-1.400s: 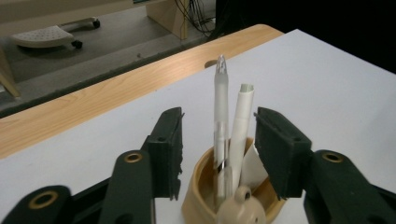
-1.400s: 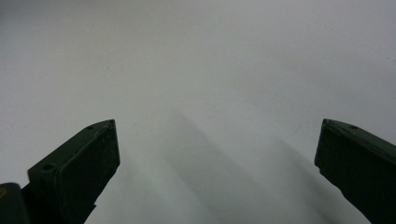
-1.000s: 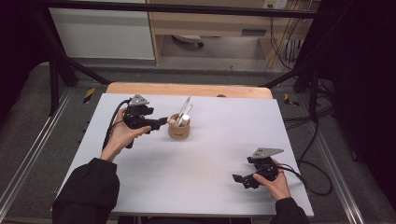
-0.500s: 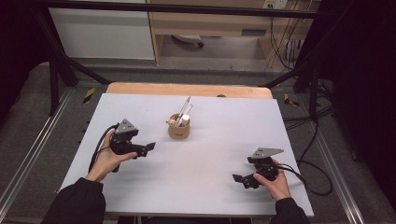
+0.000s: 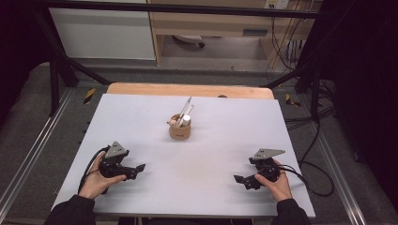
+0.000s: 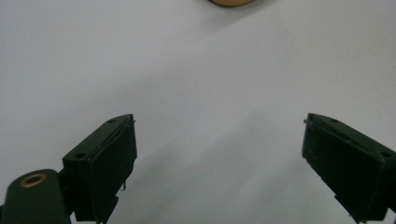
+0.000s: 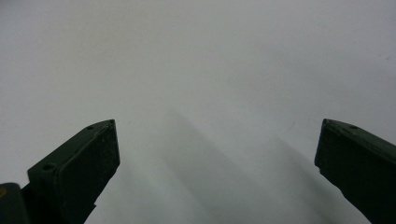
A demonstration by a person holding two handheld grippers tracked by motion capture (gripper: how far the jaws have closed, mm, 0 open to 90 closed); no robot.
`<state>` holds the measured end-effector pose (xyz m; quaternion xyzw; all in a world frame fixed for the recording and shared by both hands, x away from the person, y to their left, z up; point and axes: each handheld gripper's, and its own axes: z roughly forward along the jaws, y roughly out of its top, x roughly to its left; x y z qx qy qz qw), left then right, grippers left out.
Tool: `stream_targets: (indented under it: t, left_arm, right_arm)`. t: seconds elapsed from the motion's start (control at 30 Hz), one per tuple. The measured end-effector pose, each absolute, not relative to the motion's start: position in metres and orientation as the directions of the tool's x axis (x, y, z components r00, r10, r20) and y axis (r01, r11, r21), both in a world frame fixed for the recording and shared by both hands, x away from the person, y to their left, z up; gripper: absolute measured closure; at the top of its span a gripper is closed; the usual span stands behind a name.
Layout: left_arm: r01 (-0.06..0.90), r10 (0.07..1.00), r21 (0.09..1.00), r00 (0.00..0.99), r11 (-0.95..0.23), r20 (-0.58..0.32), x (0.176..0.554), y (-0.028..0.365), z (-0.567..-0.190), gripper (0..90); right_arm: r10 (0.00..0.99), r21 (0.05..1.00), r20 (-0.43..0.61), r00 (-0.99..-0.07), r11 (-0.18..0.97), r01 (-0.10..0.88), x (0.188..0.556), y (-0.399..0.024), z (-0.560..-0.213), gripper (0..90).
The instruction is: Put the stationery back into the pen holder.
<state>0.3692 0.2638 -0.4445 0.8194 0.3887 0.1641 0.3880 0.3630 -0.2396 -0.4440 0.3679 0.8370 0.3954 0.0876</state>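
The fingers (image 6: 109,158) of the left gripper (image 5: 139,167) stand wide apart with nothing between them, and only the bare table surface lies ahead of them; the jaws have just been opening. The right gripper (image 5: 239,179) also has its jaws spread wide and empty, as the right gripper view confirms. Both grippers rest low near the front edge of the table (image 5: 141,112), the left toward the front-left corner and the right toward the front-right corner, well apart from each other. The wooden cup (image 5: 179,130) stands upright near the middle of the table, slightly toward the far edge, and well apart from both grippers. It holds a pen (image 5: 186,107) leaning toward the far right and a white cylindrical item (image 5: 186,120), plus a smaller piece at its left rim that is too small to identify. The work appears complete, or paused, with both tools parked. If the cup is to be approached again, advance the gripper level across the surface, keep the jaws wide, and come in from the side away from the leaning pen so that it isn't knocked. Nothing lies between either gripper and the cup. A wooden strip (image 5: 187,90) borders the far edge.
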Motion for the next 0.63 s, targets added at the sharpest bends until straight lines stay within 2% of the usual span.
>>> stream_targets:
  t: [0.63]
  left_arm:
    - [0.509,0.767,0.767,0.64,-0.391,-0.034,0.356,0.28,-0.455,9.9]
  right_arm:
    - [0.682,0.729,0.145,-0.717,0.416,0.543,0.363,-0.241,-0.443,0.6]
